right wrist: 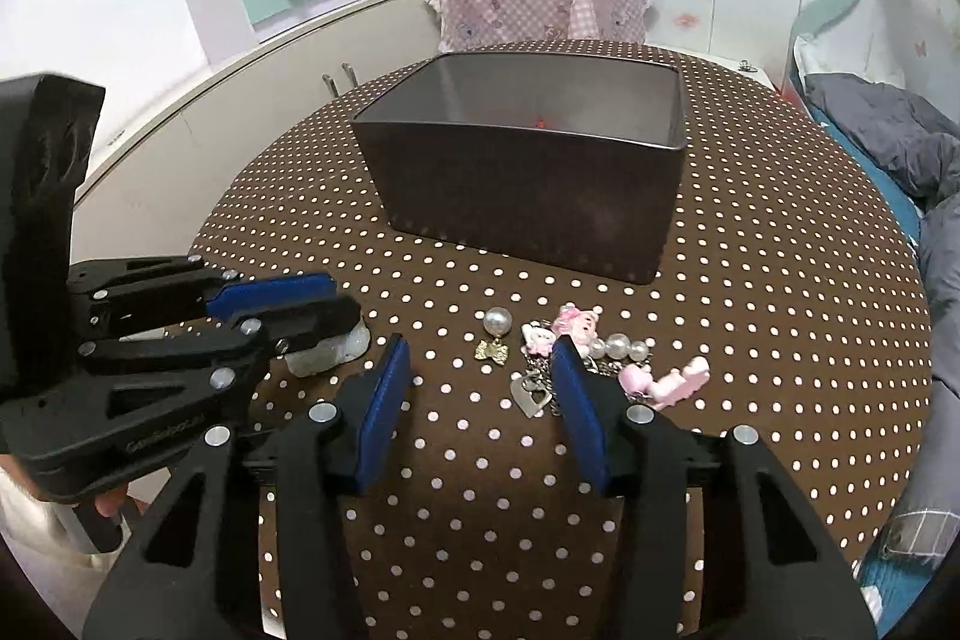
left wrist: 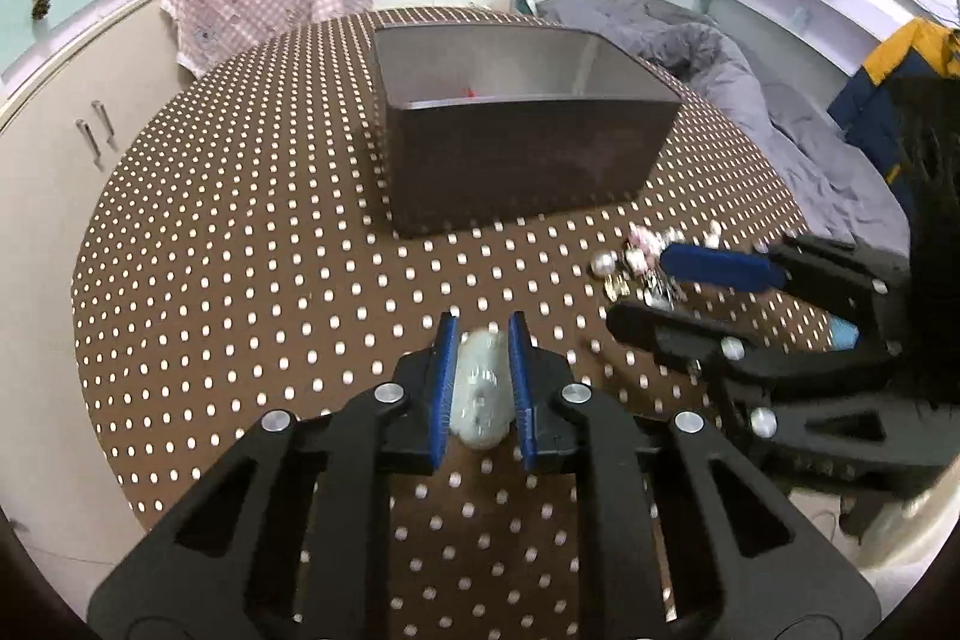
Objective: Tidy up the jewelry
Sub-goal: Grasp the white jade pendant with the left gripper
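A dark open box [left wrist: 516, 142] stands on the dotted brown table [left wrist: 240, 280]; it also shows in the right wrist view [right wrist: 528, 196]. My left gripper [left wrist: 483, 334] is shut on a pale translucent jewelry piece [left wrist: 480, 394], low over the table; the piece also shows in the right wrist view [right wrist: 327, 352]. My right gripper [right wrist: 480, 358] is open just above a pile of jewelry: a pearl earring [right wrist: 497, 334], a heart pendant [right wrist: 531, 394], pink charms [right wrist: 666, 382] and pearl beads [right wrist: 624, 346]. The pile [left wrist: 636, 262] sits right of the box front.
A chair with a pink checked cover [right wrist: 540, 1] stands behind the table. A bed with grey bedding [left wrist: 750, 70] is to the right. White cabinets [left wrist: 54, 148] are to the left. Something small and red [right wrist: 539, 122] lies in the box.
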The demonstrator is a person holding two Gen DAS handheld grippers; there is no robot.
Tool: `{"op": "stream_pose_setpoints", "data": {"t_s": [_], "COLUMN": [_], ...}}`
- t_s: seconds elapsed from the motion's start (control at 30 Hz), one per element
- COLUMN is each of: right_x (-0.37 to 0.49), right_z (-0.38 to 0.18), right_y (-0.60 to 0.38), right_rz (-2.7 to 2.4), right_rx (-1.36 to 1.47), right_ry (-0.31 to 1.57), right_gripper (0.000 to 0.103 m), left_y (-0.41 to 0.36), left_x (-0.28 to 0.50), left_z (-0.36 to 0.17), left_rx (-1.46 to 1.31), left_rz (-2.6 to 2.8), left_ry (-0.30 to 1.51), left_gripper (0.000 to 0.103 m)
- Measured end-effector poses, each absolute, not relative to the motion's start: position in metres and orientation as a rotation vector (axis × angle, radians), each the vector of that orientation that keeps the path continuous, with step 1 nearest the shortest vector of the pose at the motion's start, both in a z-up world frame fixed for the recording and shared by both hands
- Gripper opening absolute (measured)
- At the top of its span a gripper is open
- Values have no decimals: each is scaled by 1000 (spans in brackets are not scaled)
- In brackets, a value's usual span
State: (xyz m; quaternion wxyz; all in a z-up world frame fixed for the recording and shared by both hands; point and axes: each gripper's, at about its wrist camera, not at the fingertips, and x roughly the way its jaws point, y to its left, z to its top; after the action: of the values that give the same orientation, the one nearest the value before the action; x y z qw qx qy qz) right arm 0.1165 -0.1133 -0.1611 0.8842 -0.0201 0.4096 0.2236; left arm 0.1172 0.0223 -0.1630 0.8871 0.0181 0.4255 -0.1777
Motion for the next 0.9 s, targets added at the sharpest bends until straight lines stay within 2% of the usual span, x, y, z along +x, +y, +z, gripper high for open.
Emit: {"op": "stream_pose_setpoints", "data": {"t_s": [0.1,0.17,0.2,0.37,0.4,0.43,0.47,0.5,0.73,0.8,0.9], "right_x": [120,121,121,120,120,120,121,120,114,117,127], "right_z": [-160,-161,-160,-157,-158,-158,-157,-156,-153,-157,-170], "right_y": [-109,-109,-110,-110,-113,-114,-115,-116,-110,-104,-99], "right_rz": [470,474,479,467,463,461,458,456,497,507,483], "right_rx": [-59,-58,-54,-59,-49,-40,-37,-38,-47,-53,-61], "right_ry": [851,852,850,844,849,852,850,848,835,850,889], "right_gripper": [46,46,46,45,45,45,45,45,45,37,35], "left_y": [27,29,31,27,25,21,19,19,33,41,48], "left_x": [109,105,103,103,104,107,108,109,116,118,120], "left_z": [-160,-160,-160,-165,-167,-173,-175,-174,-170,-169,-170], "left_rx": [45,59,62,75,94,123,134,142,96,65,35], "left_rz": [-381,-379,-363,-395,-394,-396,-392,-387,-390,-387,-365], "left_ry": [871,867,848,820,825,844,843,826,828,834,848], "left_gripper": [20,63,77,77,65,39,38,31,29,29,29]}}
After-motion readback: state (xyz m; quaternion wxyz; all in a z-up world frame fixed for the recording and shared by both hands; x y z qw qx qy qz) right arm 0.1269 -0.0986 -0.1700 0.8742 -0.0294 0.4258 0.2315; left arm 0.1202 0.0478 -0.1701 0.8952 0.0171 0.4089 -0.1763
